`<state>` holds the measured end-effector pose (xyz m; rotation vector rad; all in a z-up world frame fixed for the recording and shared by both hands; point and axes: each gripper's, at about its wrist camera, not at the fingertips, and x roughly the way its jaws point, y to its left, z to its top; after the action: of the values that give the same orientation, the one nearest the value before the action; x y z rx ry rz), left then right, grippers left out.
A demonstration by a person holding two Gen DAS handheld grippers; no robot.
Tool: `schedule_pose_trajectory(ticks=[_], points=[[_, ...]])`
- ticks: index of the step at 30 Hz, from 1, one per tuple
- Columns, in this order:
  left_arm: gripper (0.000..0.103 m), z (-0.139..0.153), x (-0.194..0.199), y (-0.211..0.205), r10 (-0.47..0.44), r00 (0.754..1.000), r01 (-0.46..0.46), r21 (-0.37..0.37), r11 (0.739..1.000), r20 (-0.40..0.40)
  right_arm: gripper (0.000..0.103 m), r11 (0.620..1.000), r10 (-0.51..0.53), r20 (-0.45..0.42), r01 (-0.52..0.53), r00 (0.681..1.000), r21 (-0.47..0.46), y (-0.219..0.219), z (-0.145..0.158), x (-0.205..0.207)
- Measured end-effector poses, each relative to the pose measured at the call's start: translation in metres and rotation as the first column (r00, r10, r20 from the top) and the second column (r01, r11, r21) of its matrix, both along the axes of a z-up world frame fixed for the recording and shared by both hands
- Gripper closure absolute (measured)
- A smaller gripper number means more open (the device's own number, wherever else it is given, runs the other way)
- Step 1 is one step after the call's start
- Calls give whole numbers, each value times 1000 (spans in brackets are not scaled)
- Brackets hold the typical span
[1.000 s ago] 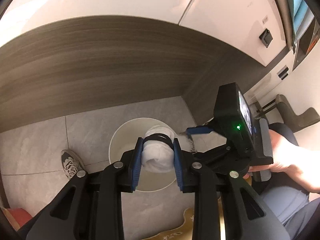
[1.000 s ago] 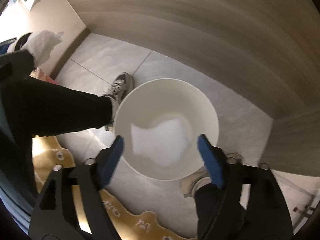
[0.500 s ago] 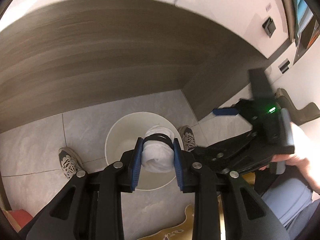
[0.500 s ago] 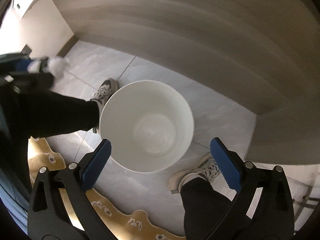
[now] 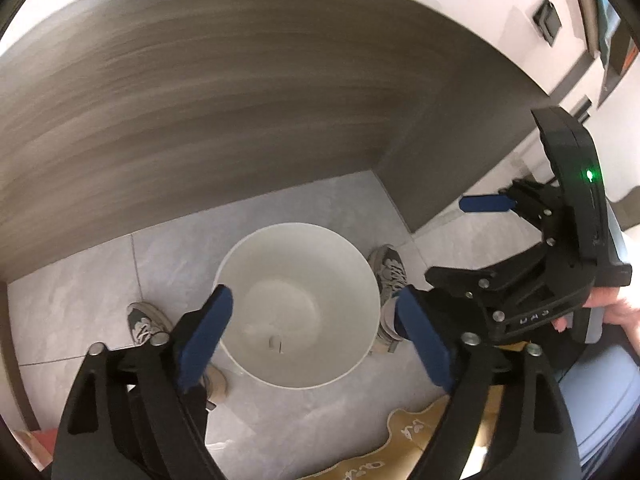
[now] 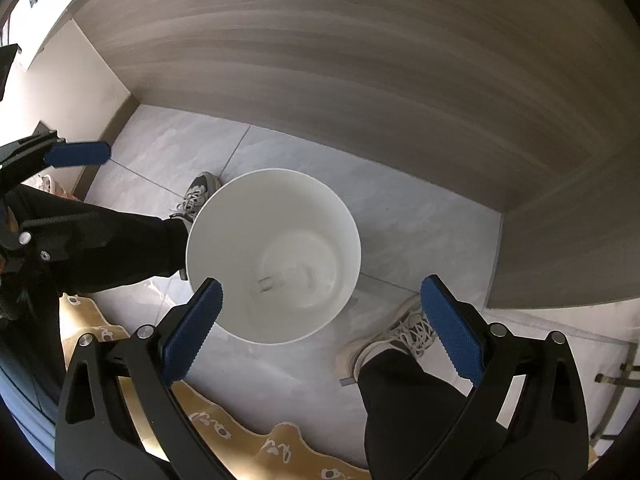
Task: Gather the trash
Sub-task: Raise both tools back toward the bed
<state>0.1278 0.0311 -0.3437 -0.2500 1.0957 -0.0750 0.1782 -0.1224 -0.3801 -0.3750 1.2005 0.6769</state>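
A white round bin stands on the grey tiled floor, right below both grippers. My left gripper hangs over its mouth; its jaws are opening and nothing is between the blue pads. At the bottom of the bin lies pale crumpled trash, blurred against the white inside. In the right wrist view the same bin and the trash sit under my right gripper, which is open wide and empty. One blue finger of the right gripper shows at the right of the left wrist view.
A dark wood-grain panel curves behind the bin. The person's shoes and dark trouser legs flank the bin on both sides. A yellow mat lies on the near side of the floor.
My left gripper's jaws have sprung apart and the white wad they held has gone from between them into the bin. The right gripper has drawn off to the side and widened.
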Motion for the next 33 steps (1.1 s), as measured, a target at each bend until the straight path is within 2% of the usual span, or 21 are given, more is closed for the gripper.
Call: schedule_pose_trajectory(ticks=[4, 6, 9, 13, 19, 23, 28, 33], points=[[7, 18, -10, 8, 50, 998, -50, 5, 999, 27, 7, 1000, 6, 11, -6, 1000, 16, -1, 8, -7], [7, 30, -17, 10, 62, 997, -63, 11, 998, 54, 7, 999, -4, 1, 4, 1000, 39, -6, 15, -7], [6, 54, -31, 10, 69, 992, -72, 22, 997, 101, 7, 995, -25, -11, 26, 1000, 91, -15, 33, -12], [6, 90, -48, 8, 52, 985, -63, 59, 996, 164, 7, 991, -18, 30, 14, 999, 130, -23, 66, -29], [6, 153, -70, 4, 40, 961, -69, 99, 993, 272, 5, 979, 12, 139, -40, 990, 199, -27, 136, -59], [6, 197, -78, -1, 28, 935, -73, 113, 991, 353, 5, 967, 13, 250, -77, 968, 245, -32, 194, -71], [6, 245, -71, -4, -2, 901, -81, 174, 981, 433, 5, 940, -22, 371, -107, 928, 324, -43, 268, -72], [6, 286, -48, -5, 16, 878, -126, 199, 972, 478, 5, 911, -94, 412, -88, 907, 402, -57, 318, -57]])
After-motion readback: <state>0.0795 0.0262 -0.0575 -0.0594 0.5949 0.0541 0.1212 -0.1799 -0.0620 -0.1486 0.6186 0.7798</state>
